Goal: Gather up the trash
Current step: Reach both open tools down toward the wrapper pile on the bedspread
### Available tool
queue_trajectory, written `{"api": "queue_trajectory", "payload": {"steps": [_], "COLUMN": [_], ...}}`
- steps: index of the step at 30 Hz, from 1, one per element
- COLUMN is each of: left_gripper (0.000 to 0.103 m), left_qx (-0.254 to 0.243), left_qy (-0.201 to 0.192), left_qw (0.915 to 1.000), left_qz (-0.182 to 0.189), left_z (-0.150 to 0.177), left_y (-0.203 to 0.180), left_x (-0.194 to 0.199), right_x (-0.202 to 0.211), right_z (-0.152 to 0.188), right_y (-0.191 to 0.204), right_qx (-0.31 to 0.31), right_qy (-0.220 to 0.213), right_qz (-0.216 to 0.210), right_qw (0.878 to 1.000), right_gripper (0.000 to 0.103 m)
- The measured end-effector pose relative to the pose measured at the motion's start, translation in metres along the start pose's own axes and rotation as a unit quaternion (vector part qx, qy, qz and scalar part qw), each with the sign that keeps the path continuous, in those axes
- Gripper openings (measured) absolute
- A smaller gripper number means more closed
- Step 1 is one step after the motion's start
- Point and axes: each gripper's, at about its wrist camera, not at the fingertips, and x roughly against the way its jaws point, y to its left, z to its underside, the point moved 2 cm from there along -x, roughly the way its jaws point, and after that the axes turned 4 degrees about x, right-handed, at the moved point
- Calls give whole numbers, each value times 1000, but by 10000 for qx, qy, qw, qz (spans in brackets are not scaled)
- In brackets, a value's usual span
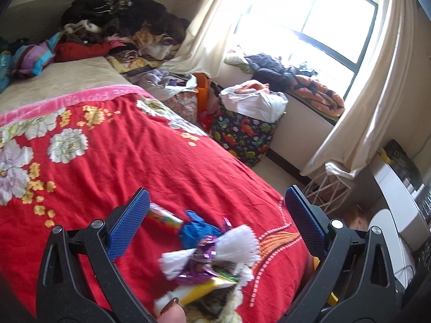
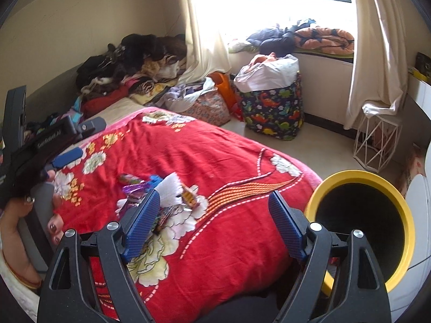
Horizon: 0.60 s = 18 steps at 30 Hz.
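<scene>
Hovering angled-down over wrappers [image 2: 161, 188], right gripper [image 2: 212, 226] fingers spread.

I am in a home bedroom: a bed under a red flowered blanket [image 2: 188, 161] before me, clothes piled [image 2: 134, 62] at eleven o'clock, a curtained window [image 1: 323, 21] at one o'clock.

Bare red bedspread [image 2: 204, 145] open beyond wrapper pile [image 2: 161, 188], yellow-rimmed bin [image 2: 404, 215] crowding bed's right corner
</scene>
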Motion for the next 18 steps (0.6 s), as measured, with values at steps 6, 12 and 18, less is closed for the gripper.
{"api": "queue_trajectory", "payload": {"steps": [6, 12, 18], "left_gripper": [92, 92, 92], "left_qx": [152, 346, 541], "left_qy": [43, 135, 317], "left_qw": [9996, 9980, 9956], "left_qz": [-254, -519, -699], "left_z": [-4, -2, 9], "left_y": [30, 59, 82], "left_x": [-3, -9, -21], "right_x": [-15, -32, -54], "right_z": [-1, -1, 0], "right_y": [20, 35, 46], "right_qx": [154, 286, 280], "right_qy": [106, 242, 396], "right_qz": [-153, -250, -304], "right_qw": [9997, 9990, 9984], "right_gripper": [80, 80, 80]}}
